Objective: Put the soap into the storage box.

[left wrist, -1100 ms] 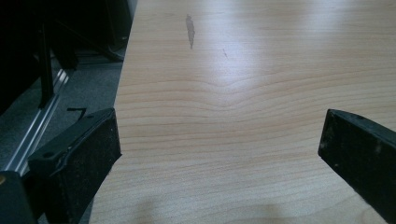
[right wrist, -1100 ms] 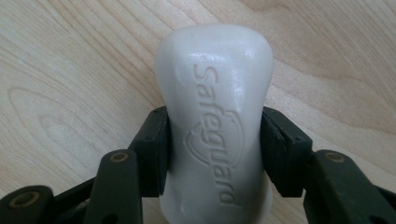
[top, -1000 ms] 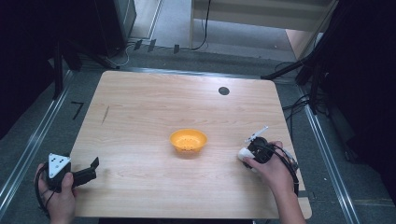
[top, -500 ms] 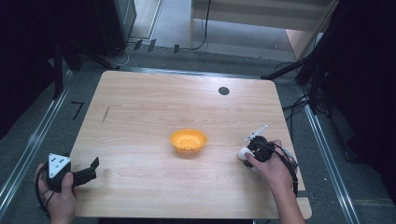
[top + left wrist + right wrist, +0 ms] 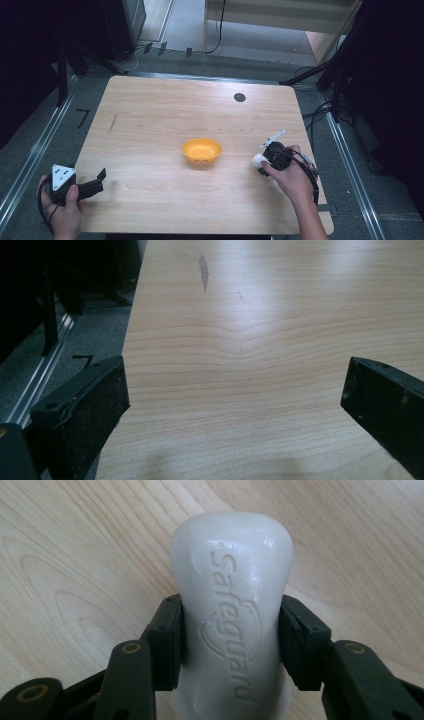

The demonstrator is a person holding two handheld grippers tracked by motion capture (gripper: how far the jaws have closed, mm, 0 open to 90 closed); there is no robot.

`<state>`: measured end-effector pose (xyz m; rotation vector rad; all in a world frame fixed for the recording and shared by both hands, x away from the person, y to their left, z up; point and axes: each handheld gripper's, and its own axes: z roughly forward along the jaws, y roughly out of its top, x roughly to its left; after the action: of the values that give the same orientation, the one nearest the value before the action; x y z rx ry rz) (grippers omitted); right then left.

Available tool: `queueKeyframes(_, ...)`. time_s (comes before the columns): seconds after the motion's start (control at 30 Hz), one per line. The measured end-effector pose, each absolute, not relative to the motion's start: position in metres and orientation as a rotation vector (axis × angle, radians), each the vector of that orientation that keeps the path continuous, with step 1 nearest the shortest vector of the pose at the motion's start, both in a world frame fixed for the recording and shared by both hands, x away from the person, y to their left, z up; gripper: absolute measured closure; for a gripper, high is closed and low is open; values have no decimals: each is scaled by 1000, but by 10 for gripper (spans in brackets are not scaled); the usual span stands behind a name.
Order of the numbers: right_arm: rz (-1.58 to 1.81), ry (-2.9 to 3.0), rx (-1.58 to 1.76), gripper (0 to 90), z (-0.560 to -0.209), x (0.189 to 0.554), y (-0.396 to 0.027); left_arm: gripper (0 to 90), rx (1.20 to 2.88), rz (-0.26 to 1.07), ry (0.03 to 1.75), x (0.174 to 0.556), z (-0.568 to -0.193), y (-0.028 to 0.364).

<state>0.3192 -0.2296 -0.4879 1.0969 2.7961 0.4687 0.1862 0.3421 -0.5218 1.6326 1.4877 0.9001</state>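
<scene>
A white bar of soap stamped with a brand name sits between the jaws of my right gripper, whose pads press on both its sides just above the wooden table. In the high view the right gripper and the soap are at the table's right, a short way right of an orange bowl. My left gripper rests at the table's front left corner with its jaws wide apart. In the left gripper view the left gripper has only bare wood between its fingers.
A wooden table with a small black round hole at its far right and a dark streak on the left. Metal rails and cables run along the floor on both sides.
The right hand has shifted very slightly at the soap; the left gripper and the bowl have not moved.
</scene>
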Motion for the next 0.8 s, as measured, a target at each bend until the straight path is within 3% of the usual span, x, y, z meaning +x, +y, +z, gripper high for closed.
queueKeyframes(0.8, 469, 2837, 881, 510, -462, 336, -196, 0, 1632, 894, 1487, 187, -522, 343)
